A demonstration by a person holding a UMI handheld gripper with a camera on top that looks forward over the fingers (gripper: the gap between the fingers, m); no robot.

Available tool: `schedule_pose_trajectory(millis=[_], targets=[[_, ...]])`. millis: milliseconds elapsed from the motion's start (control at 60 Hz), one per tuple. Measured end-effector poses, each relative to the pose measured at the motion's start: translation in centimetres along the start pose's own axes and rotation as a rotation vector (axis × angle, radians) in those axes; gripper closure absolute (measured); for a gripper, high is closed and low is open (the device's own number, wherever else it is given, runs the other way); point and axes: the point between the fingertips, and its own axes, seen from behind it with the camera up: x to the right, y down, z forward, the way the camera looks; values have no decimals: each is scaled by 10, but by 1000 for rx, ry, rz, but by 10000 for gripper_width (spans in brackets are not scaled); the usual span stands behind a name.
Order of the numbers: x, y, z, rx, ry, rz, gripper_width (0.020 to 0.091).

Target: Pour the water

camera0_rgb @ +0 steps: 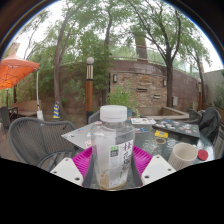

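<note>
Between the two fingers of the gripper [111,160] a clear plastic bottle [112,146] is standing upright, its white cap uppermost and a green-and-white label wrapping its middle. Both magenta pads [82,160] are pressing against its sides at label height — the gripper is closed on the bottle, and the hold is looking firm.

Handling, as judged: thin clear plastic of this sort is usually light and springy, so it is likely yielding under a hard squeeze, and the smooth wall may be slippery below the label. The label band seems the soundest place to hold, being roughly mid-height and papered. The water level is not readable through the wall, so the weight is remaining uncertain. The cap is appearing to be on, which would be blocking any pouring.

Containers near the bottle: a white cup [183,155] is sitting just beside it on the glass-topped table [150,130], mouth up; its contents are not visible. A small red item is lying next to the cup — too small to identify. Beyond the bottle a dark wicker chair [35,140] is standing at the table.
</note>
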Motion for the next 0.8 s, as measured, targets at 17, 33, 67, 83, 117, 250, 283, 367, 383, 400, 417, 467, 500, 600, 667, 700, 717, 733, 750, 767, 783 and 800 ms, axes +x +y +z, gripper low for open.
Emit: schedule_pose_trajectory(millis=[17, 33, 67, 83, 117, 250, 283, 367, 383, 400, 417, 467, 500, 600, 667, 700, 717, 733, 750, 767, 783, 800], targets=[[-1, 0, -1, 2, -3, -2, 509], [-1, 0, -1, 4, -5, -4, 510], [0, 1, -1, 6, -14, -8, 511], [0, 2, -1, 2, -19, -8, 511], [-1, 3, 0, -8, -28, -5, 511], [-3, 4, 3, -49, -57, -12, 598], [-3, 4, 5, -61, -59, -16, 640], [-14, -5, 3, -84, -99, 6, 638], [-15, -12, 1, -78, -110, 25, 639], [-12, -22, 3, -68, -120, 44, 638], [-11, -31, 2, -61, -126, 63, 637], [0, -51, -5, -30, -135, 168, 639], [5, -68, -7, -26, -146, 275, 638], [28, -100, -18, -34, -240, 806, 640], [50, -102, -20, -52, -279, 1133, 640], [64, -99, -20, -58, -284, 1271, 641], [58, -98, -20, -55, -265, 1341, 641], [72, -91, -12, -57, -285, 1389, 641], [77, -88, -13, -63, -292, 1456, 641], [79, -85, -18, -76, -304, 1524, 640], [75, -89, -29, -89, -307, 1600, 641], [79, -88, -31, -96, -318, 1661, 642]])
